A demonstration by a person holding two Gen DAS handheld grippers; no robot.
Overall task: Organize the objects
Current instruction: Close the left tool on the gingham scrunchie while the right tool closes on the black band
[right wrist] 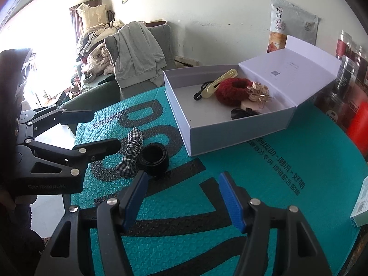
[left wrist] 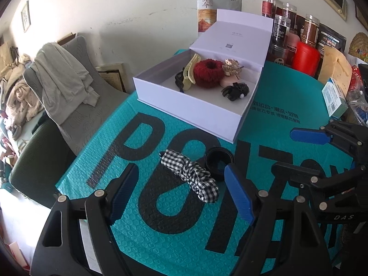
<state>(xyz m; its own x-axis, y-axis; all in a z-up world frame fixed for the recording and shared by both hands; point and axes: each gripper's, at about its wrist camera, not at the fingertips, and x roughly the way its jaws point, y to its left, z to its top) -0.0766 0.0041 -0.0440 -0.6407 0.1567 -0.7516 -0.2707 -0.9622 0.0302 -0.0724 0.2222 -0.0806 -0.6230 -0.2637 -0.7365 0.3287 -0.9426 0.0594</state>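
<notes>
Both tongs are wide open and empty. The left gripper [left wrist: 181,191] has the checked scrunchie [left wrist: 191,177] lying right between its tips, with the black band [left wrist: 218,163] touching it just beyond. It's probably light, soft and squishy, so pinch across the bunched middle. Farther ahead sits the open white box [left wrist: 195,108]. The right gripper [right wrist: 181,197] hovers over bare mat.

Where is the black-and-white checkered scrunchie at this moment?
The checkered scrunchie lies on the teal mat, outside the white box, touching the black band. In the left wrist view it sits between the open left gripper fingers.
</notes>
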